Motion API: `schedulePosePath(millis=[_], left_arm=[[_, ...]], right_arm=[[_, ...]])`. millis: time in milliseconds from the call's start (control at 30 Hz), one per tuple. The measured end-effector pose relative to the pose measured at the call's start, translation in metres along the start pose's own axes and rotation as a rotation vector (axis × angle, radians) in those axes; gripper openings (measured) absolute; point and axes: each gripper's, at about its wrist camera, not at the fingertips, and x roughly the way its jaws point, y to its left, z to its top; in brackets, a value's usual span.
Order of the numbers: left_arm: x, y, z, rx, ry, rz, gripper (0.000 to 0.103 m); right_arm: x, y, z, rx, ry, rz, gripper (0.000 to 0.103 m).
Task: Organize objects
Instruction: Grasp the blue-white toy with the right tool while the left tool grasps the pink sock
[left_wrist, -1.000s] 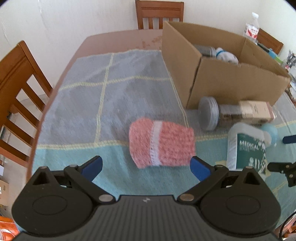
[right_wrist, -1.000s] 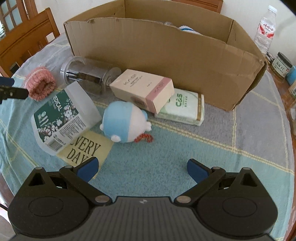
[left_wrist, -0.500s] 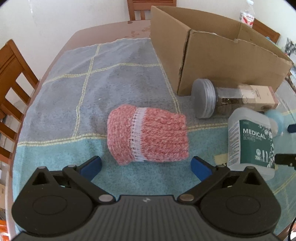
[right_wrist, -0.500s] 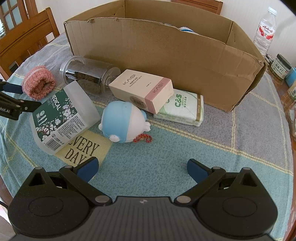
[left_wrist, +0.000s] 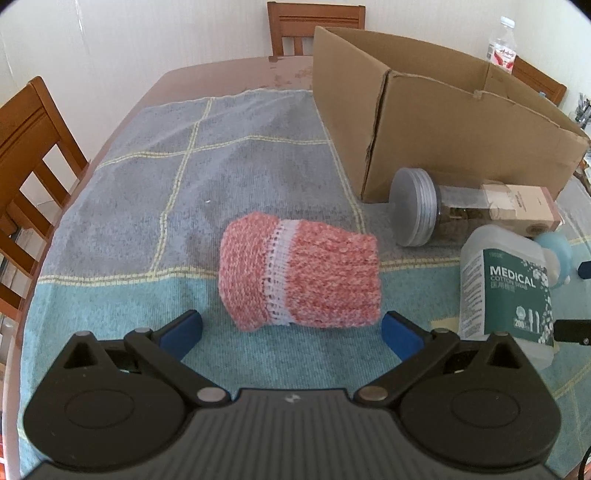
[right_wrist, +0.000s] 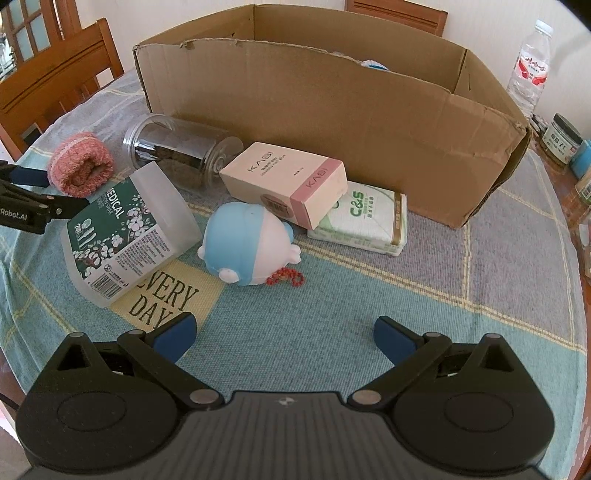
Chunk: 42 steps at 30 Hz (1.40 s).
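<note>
left claw: the left gripper (left_wrist: 291, 326) has its blue-padded jaws spread wide, one on each side of the pink knitted woollen cuff with a white band (left_wrist: 297, 278). Nothing touching it yet as far as I can tell; looks lined up to pinch it across the width.

pink cuff: lying on its side on the blue-green checked tablecloth (left_wrist: 155, 206), out on its own to the left of the pile, so an easy first pick.

right claw: the right gripper (right_wrist: 284, 334) is also wide apart and empty, hanging back over bare cloth in front of the clutter, probably just keeping out of the way.

the pile: frosted plastic box of medical cotton swabs (right_wrist: 125, 232), clear plastic jar with a grey lid (right_wrist: 177, 153) on its side, pink-and-cream carton (right_wrist: 286, 184) propped on a tissue pack (right_wrist: 364, 218), blue-and-white plush toy (right_wrist: 247, 249).

destination, I'd guess: the open brown cardboard box (right_wrist: 332, 107) right behind the pile. A couple of things seem to be in it, mostly hidden.
</note>
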Motion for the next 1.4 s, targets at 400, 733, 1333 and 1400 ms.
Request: schedulePosePath(millis=[400,733,1333,1400], left_arm=[[0.012,0.003,0.019,0.035,0.015,-0.016,0.102],[0.010,-0.003,0.027,0.114,0.002,-0.033,0.100],[0.006,-0.001,0.035,0.159,0.009,-0.071,0.081],[0.005,0.000,0.037,0.163,0.011,-0.076,0.079]], right_arm=[[0.006,0.006,0.012,-0.022,-0.007,0.013,0.103],[0.012,0.010,0.034,-0.034,-0.034,0.027,0.087],[-0.003,0.011,0.039,-0.061,-0.023,0.053,0.059],[-0.006,0.012,0.041,-0.069,-0.024,0.051,0.059]])
